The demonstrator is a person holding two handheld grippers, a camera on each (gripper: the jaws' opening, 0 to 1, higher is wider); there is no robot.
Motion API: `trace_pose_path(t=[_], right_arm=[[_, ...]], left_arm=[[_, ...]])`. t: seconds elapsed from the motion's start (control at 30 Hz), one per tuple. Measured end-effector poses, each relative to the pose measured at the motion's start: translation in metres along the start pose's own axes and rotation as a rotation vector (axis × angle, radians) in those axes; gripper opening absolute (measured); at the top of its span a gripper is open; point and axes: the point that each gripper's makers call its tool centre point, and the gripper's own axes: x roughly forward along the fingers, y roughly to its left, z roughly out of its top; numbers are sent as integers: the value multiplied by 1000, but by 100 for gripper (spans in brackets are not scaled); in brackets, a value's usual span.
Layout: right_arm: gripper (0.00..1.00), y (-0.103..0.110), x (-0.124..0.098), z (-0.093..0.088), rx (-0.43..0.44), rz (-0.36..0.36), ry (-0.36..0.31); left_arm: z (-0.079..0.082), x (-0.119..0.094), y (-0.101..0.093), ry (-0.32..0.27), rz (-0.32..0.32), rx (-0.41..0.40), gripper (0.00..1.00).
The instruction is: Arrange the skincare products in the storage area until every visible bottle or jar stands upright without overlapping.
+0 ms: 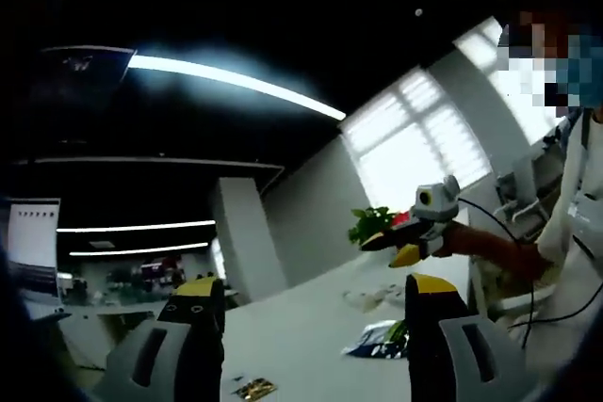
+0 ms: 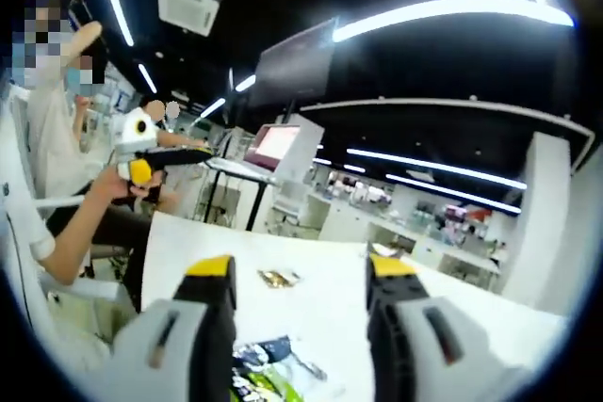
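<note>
No brand name, label or line of writing can be read anywhere; the printing on the packets is too small and blurred.

In the left gripper view the left gripper (image 1: 306, 303) is raised above a white table (image 1: 301, 327), its two yellow-tipped jaws standing wide apart with nothing between them. Beyond its right jaw lies a dark blue and green packet (image 1: 377, 338), partly hidden by that jaw. Near the bottom edge, between the jaws, sits a small gold-coloured sachet (image 1: 252, 388), cut off by the rim. Far right, a second gripper (image 1: 415, 233) is held in a person's hand (image 1: 471, 240) in front of a green plant (image 1: 369, 223); whether it is open or closed cannot be told.

In the right gripper view the right gripper (image 2: 301, 275) also hovers over the table (image 2: 320, 298) with jaws parted and empty. The sachet (image 2: 279, 278) lies between the jaw tips, farther off; the packet (image 2: 273, 369) lies near, low between the jaws. To the left a seated person (image 2: 57, 148) holds the other gripper (image 2: 155, 162).

No upright bottle or jar can be made out; the skincare items seen are these flat packets on the table.
</note>
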Motion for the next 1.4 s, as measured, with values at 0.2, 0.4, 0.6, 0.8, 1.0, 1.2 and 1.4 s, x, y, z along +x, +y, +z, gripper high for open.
trace_pose_path(t=[0.2,0.4,0.6,0.8,1.0,1.2,1.4], right_arm=[[56,5,34,-6,-33,69,68],[64,16,74,-18,11,182,119],[69,25,117,-39,115,291,170],[65,23,150,-62,52,304,242],[69,8,185,-79,-99,185,270],[70,35,212,-89,60,312,277],[79,49,232,-94,47,420,212]], left_arm=[[1,-4,7,3,26,9,78],[5,-4,8,-15,20,4,80],[2,-3,5,-8,24,22,81],[5,-8,7,-21,37,17,81],[5,-13,11,-19,65,11,81],[8,-18,11,-26,68,20,80],[11,-20,13,-43,78,9,80]])
